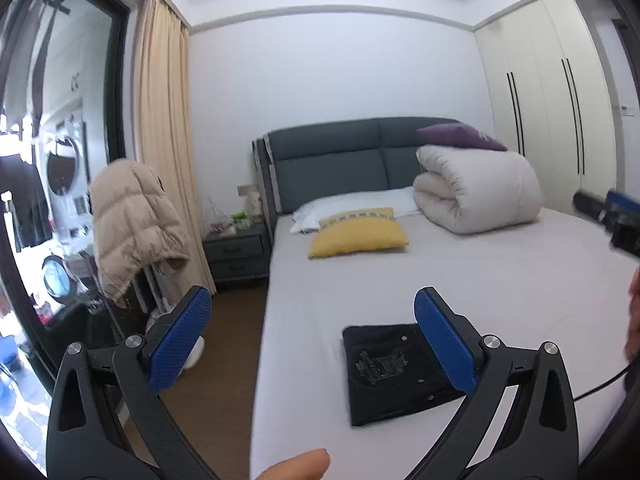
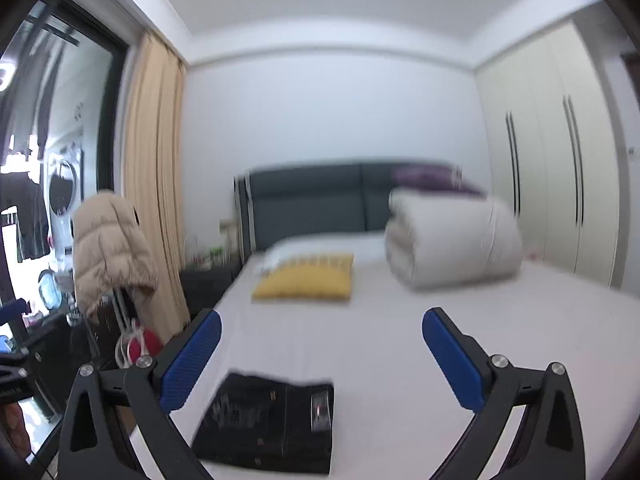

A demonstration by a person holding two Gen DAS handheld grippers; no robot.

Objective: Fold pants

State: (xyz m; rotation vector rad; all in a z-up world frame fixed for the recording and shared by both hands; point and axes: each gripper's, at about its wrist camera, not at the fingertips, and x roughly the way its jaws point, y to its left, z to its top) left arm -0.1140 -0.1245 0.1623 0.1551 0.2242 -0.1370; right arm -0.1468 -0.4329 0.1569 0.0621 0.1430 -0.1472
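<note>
Black jeans (image 1: 396, 372) folded into a compact rectangle, lying flat on the white bed sheet (image 1: 500, 288) near the foot of the bed, close to its left edge; embroidered crest and small rivets facing up, a leather-look waistband patch visible in the right wrist view. Left gripper (image 1: 314, 340) spread wide and empty, raised above the mattress, its right pad crossing in front of the far right corner of the bundle without any sign of pressing on it. Right gripper (image 2: 322, 360) likewise wide and empty, hovering over bare sheet with the jeans just below and to the left of its gap; heavy blur in that view, so fine detail lost. No cloth pinched anywhere. Judged from the tidy, squared-off packet and both tools free: folding itself essentially done, step in hand most likely the release and pull-away, or a last check of the result. Next move, if any, calling for little more than a light flattening press on the top layer or a nudge to square the edges, with care not to snag the top flap and reopen the fold. Farther up the bed, well apart from the jeans: a yellow cushion (image 1: 358, 234), a white pillow (image 1: 360, 202), a rolled white duvet (image 1: 476, 190) topped by a purple pillow (image 1: 460, 136), all against the grey headboard (image 1: 332, 160).
</note>
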